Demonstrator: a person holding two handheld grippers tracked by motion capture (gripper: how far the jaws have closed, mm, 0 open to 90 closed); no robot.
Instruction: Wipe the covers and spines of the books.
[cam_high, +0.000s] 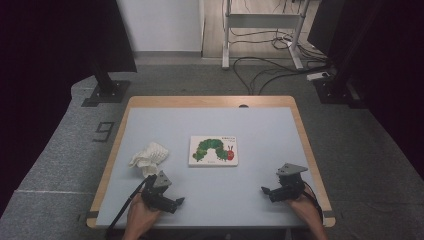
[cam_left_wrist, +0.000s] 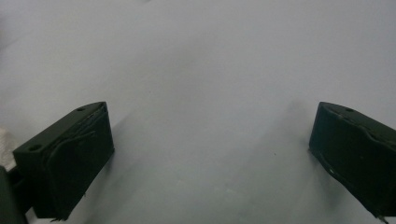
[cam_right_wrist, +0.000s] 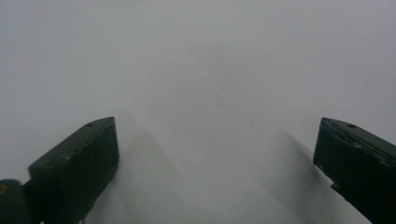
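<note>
The counter (cam_high: 270, 150) is a wide pale blue-grey sheet with a light wooden rim, standing on grey carpet. Near its middle lies a picture book (cam_high: 214, 150), flat and face up, roughly square, with a white cover bearing a green caterpillar arched in a hump and ending in a red head at the right. A line of small print runs across the top right of the cover, too small to read. Left of the book, well apart from it, sits a crumpled white cloth (cam_high: 149, 156), bunched into a loose heap with ribbed folds.

The left tongs (cam_high: 177, 201) are held low over the near left part of the counter, just in front of the cloth, with the black body lying almost level and the tips pointing right toward the middle; a cable trails back over the near edge. In the left gripper view the two black jaws stand wide apart over bare counter with nothing between them. The right tongs (cam_high: 264, 190) sit at the near right, a grey three-cornered plate on top, tips pointing left toward the other pair. In the right gripper view their jaws are likewise spread fully, gripping nothing. Both are near the book but clear of it.

On the carpet left of the counter a dark mark reads "9" (cam_high: 103, 131).
</note>
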